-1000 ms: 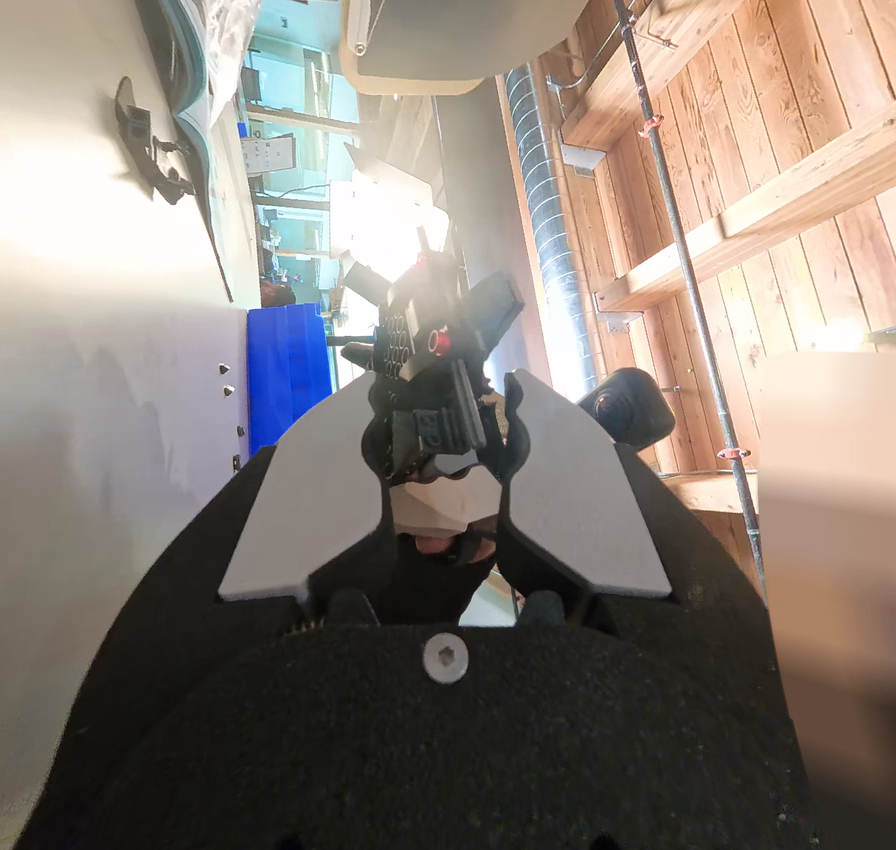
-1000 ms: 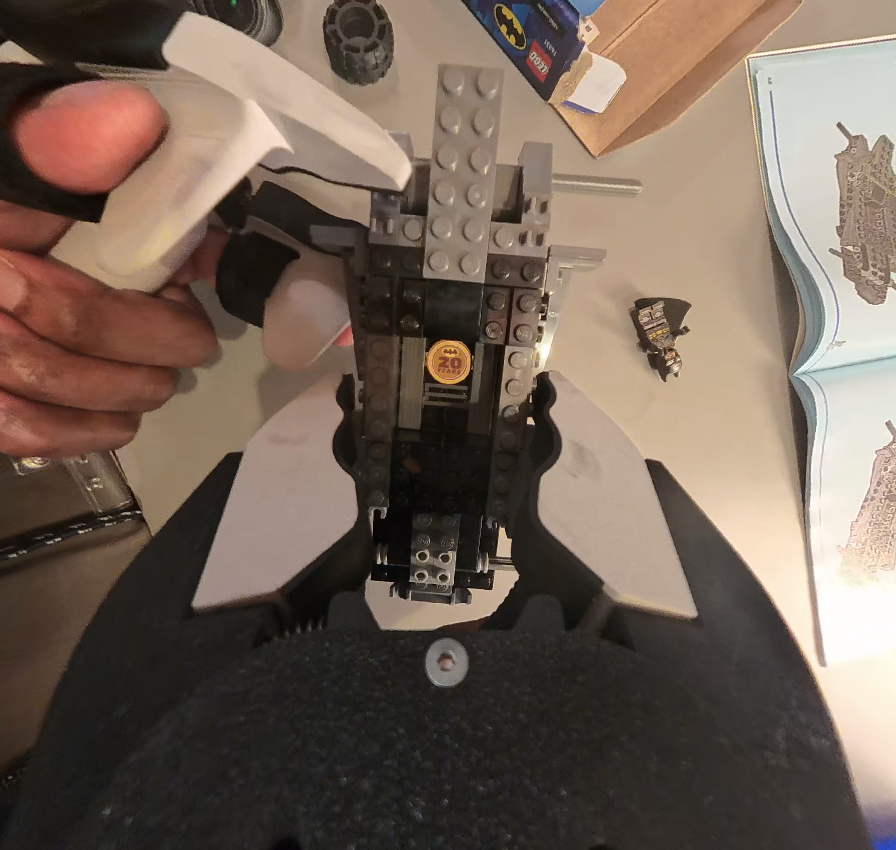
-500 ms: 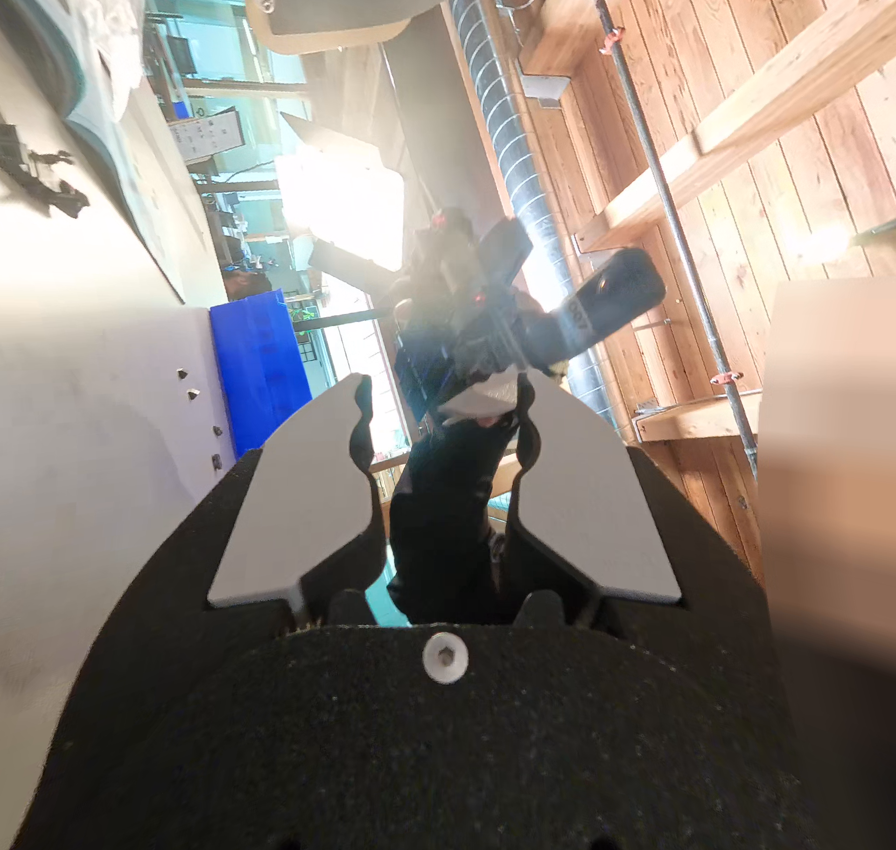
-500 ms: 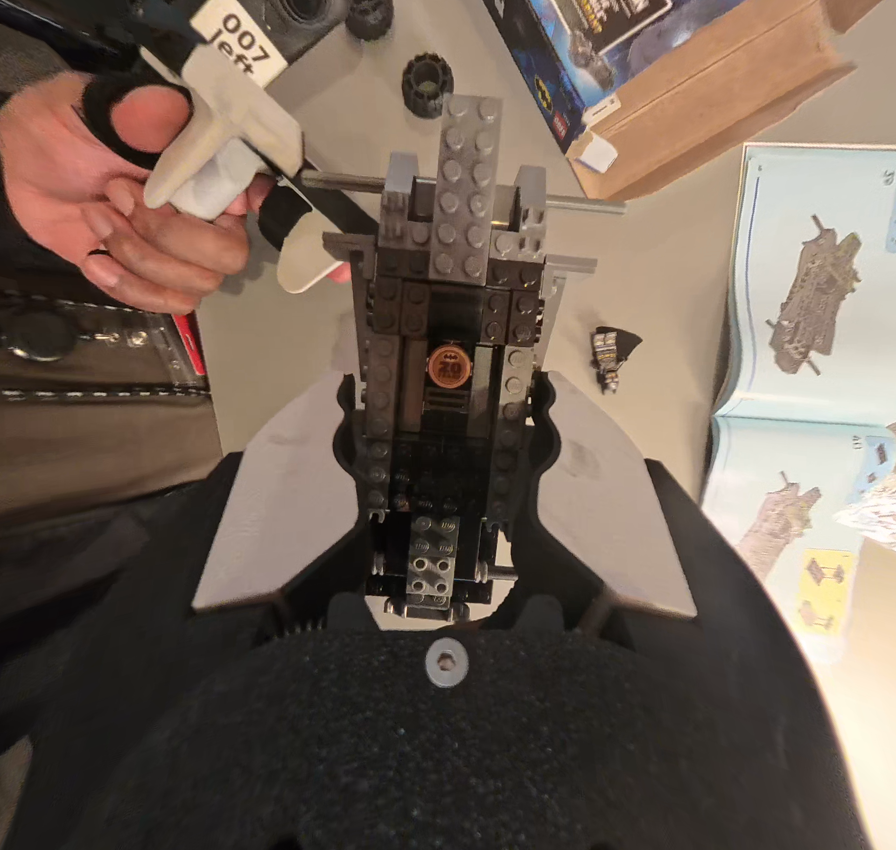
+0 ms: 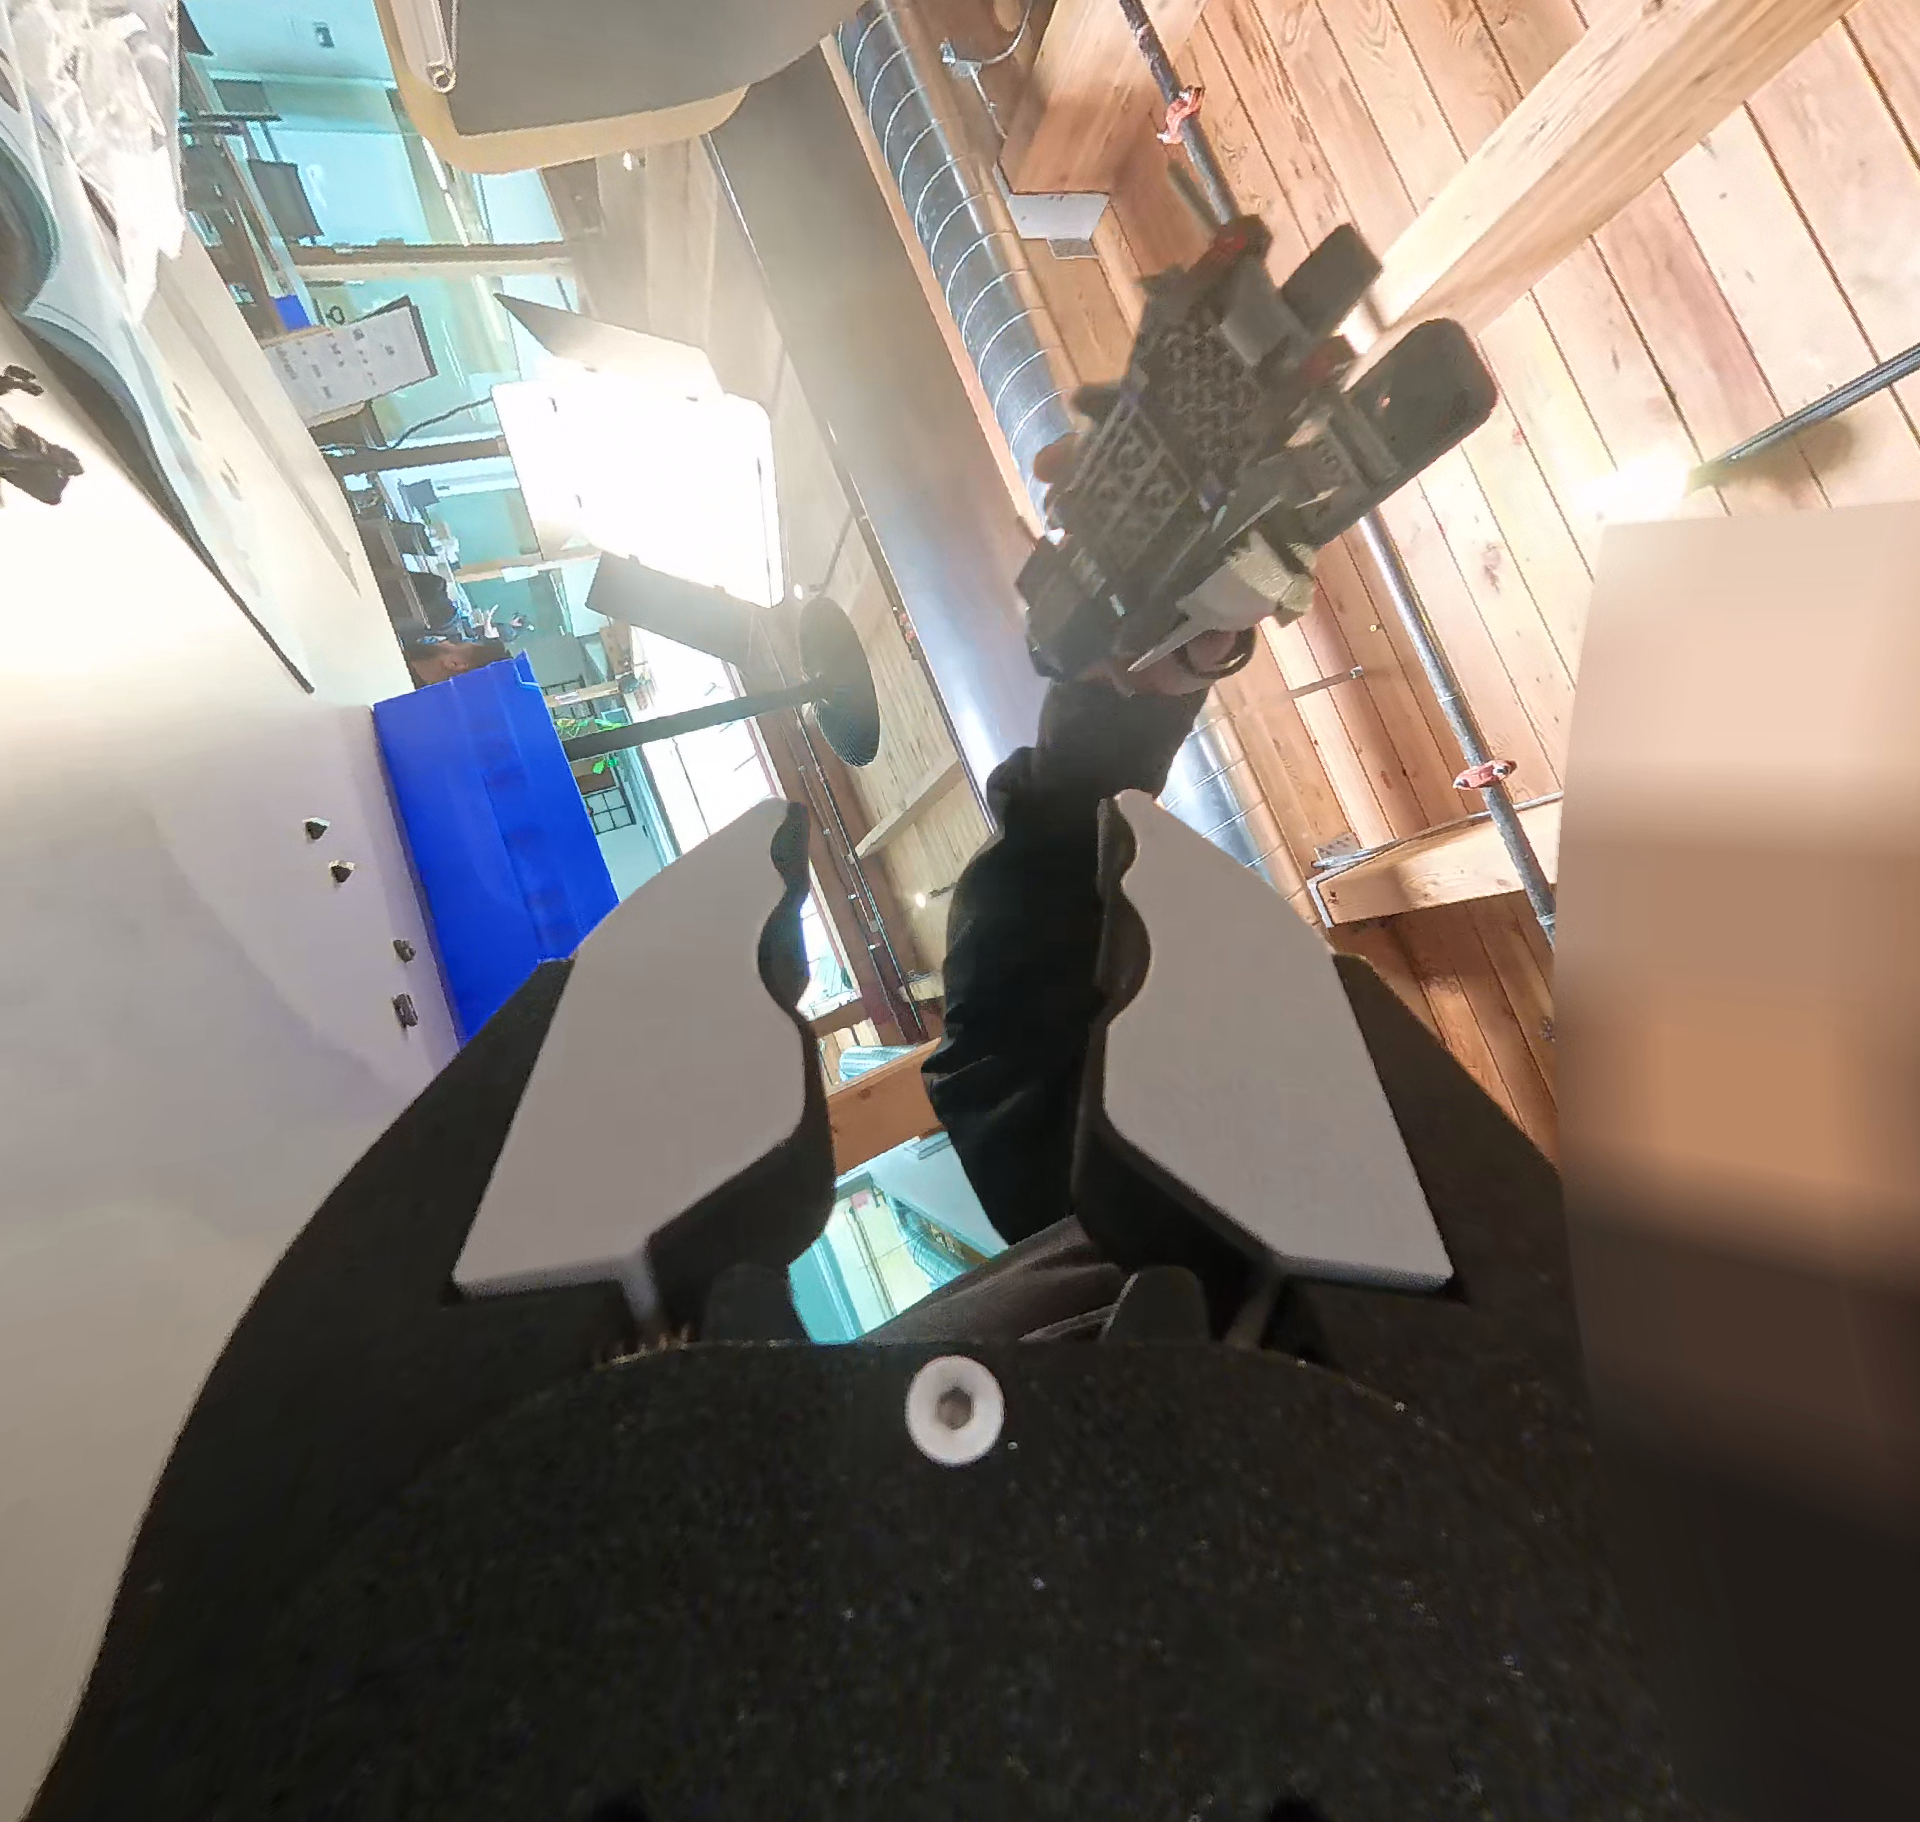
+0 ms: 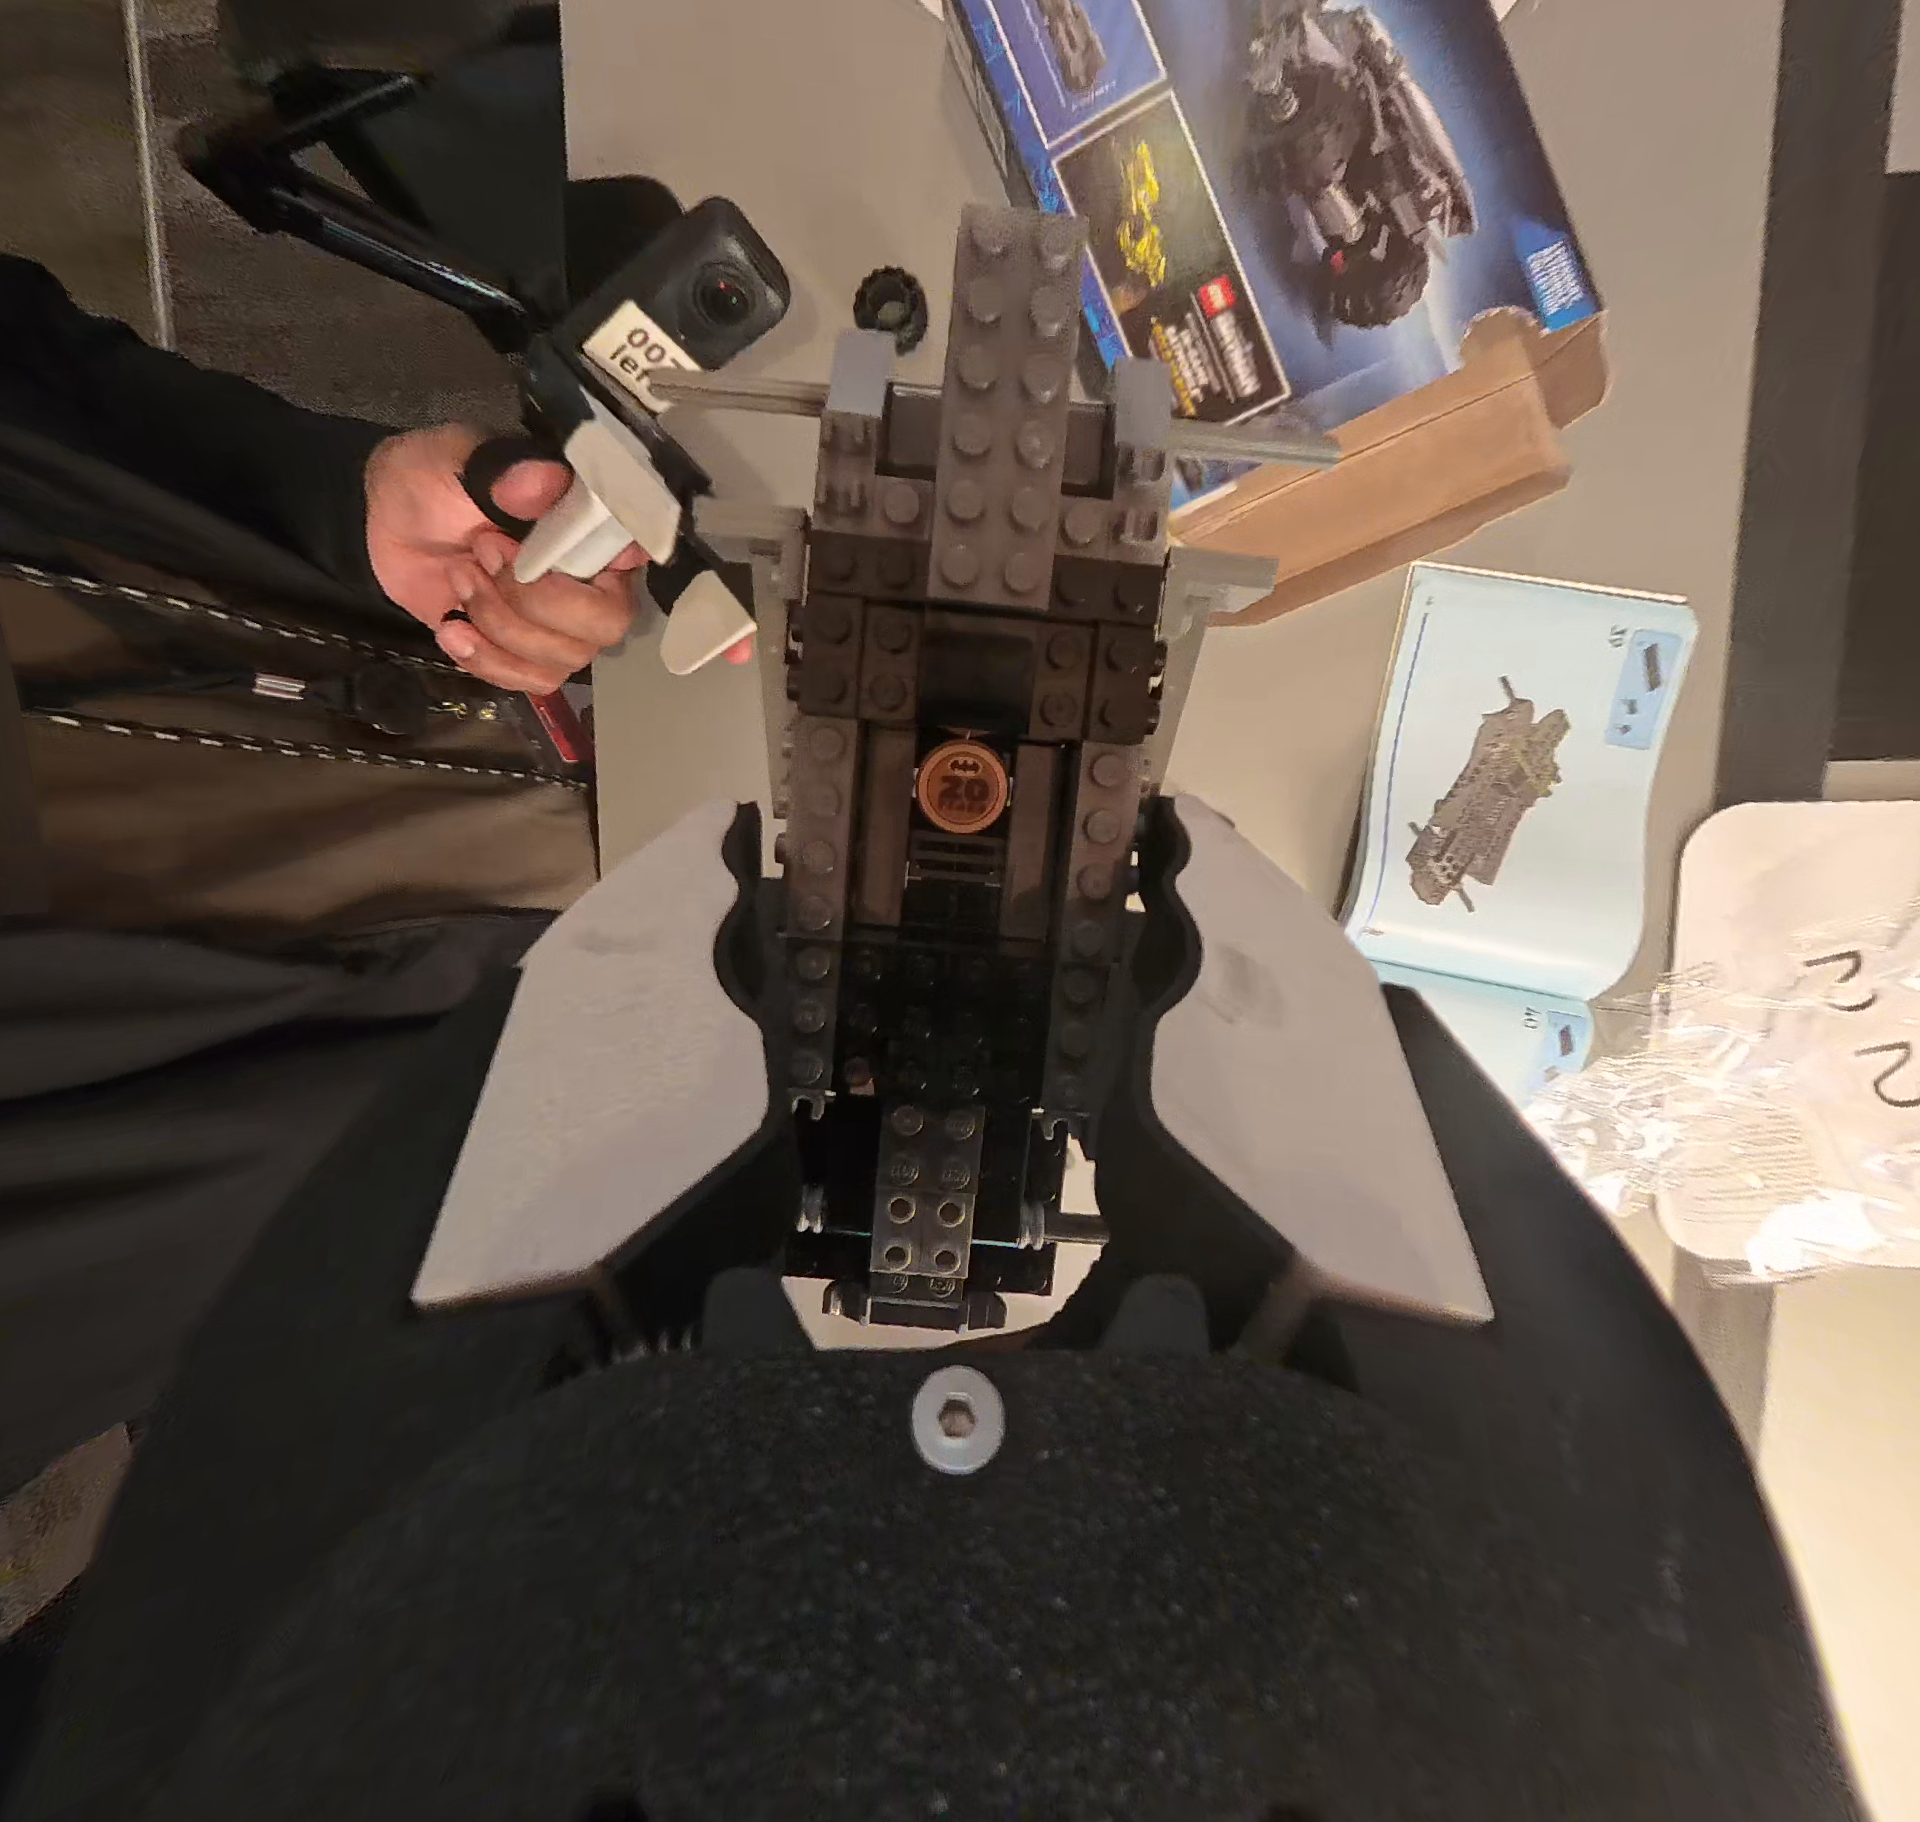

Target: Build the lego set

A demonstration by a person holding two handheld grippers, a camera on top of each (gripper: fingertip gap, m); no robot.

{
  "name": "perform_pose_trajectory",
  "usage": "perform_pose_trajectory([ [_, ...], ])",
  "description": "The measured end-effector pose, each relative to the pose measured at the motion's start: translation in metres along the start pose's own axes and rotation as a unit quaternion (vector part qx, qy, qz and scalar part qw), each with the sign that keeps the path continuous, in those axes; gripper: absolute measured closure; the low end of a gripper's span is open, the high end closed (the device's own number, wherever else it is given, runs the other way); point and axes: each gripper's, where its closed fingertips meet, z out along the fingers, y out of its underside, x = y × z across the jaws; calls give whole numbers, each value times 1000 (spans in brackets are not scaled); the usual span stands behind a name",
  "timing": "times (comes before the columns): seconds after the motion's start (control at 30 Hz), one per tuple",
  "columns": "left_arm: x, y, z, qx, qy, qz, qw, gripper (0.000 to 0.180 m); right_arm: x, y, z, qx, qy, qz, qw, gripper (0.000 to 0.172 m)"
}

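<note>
Right tool: closed on a grey-and-black brick-built vehicle model, both pads pressed against its sides, the model's nose pointing away from the camera, raised above the table.

Left tool: fingers parted at a medium width with nothing between them; the model appears well beyond its tips.

On the table: an open blue printed box, contents not visible; an open instruction booklet; a loose black tyre; a clear plastic bag.
</note>
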Motion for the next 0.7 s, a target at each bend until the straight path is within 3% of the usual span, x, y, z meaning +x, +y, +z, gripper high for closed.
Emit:
perform_pose_trajectory([
  [0.37,-11,6,-1,-14,-8,-19,1000,129,-14,-66,-64,60,-2,-33,998,102],
  [0.7,-22,7,3,-27,-28,-40,998,129,-13,-69,-74,76,-3,-31,997,102],
])
